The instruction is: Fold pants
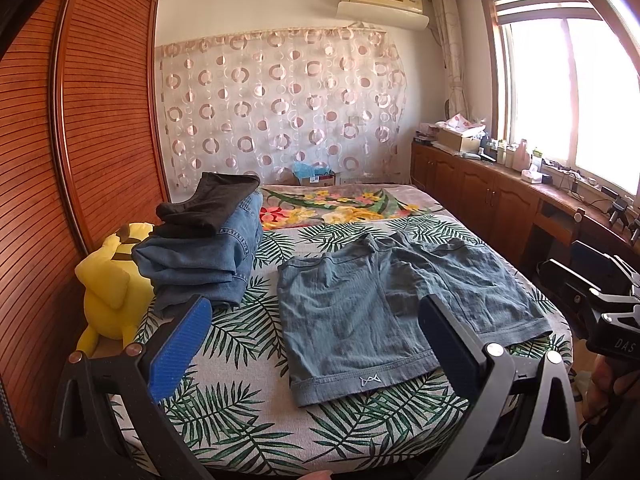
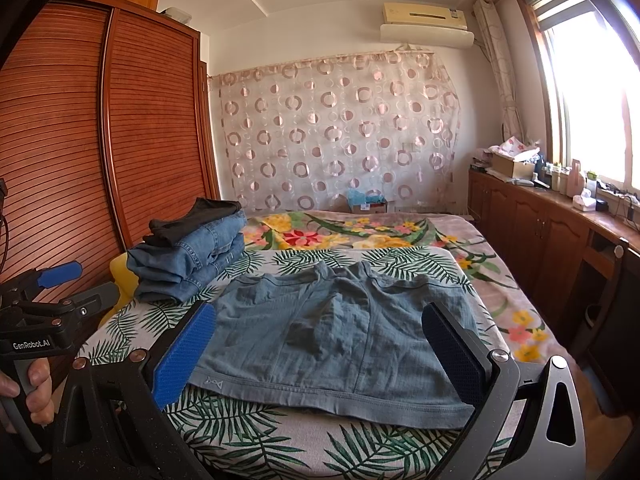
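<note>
A pair of grey-blue shorts (image 1: 384, 304) lies flat and spread out on the leaf-print bed cover (image 1: 248, 408), leg hems toward me. In the right wrist view the same shorts (image 2: 340, 332) fill the middle, with the small logo near the left hem. My left gripper (image 1: 316, 340) hovers open above the near hem, nothing between its blue pads. My right gripper (image 2: 320, 344) is open too, held over the near edge of the shorts. The left gripper (image 2: 60, 284) also shows at the far left of the right wrist view, held by a hand (image 2: 36, 388).
A stack of folded jeans (image 1: 204, 256) topped by a dark garment (image 1: 212, 204) sits at the bed's left, beside a yellow plush toy (image 1: 108, 292). A wooden wardrobe (image 1: 80, 120) lines the left; low cabinets (image 1: 480, 188) run under the window on the right. A floral blanket (image 1: 340, 200) covers the far bed.
</note>
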### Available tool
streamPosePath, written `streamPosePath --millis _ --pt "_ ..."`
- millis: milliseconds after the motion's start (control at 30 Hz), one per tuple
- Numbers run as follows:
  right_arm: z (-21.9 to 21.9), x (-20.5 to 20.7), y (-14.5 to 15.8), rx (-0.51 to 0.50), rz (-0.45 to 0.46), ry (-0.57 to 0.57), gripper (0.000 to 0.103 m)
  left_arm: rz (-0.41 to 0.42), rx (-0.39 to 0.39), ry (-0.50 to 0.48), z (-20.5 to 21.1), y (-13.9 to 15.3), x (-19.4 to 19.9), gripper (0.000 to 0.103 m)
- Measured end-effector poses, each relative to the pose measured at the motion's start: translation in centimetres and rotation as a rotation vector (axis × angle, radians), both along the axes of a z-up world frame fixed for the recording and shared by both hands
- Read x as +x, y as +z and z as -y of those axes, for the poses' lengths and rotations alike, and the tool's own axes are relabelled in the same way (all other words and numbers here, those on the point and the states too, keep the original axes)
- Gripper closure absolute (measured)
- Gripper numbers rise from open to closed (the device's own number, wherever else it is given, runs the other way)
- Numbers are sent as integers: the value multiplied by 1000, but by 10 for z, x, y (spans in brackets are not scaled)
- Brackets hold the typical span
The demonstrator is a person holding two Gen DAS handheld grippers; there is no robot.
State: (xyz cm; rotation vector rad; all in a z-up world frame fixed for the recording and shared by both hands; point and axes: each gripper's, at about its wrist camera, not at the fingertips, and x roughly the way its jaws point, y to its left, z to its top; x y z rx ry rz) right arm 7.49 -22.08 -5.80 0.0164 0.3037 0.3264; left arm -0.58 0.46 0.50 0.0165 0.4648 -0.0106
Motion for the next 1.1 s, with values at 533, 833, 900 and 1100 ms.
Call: streamPosePath --millis 533,833,900,1100 --pt "-1 -1 3 -2 4 -5 0 -3 -2 -2 0 1 0 0" --pt "7 2 -2 9 -9 -7 0 -11 36 -15 6 -8 13 0" --pt "10 5 -4 2 -14 -8 0 -14 36 -28 8 -14 18 0" --pt "15 16 -9 -12 -27 -21 0 -68 42 -66 10 -31 42 0"
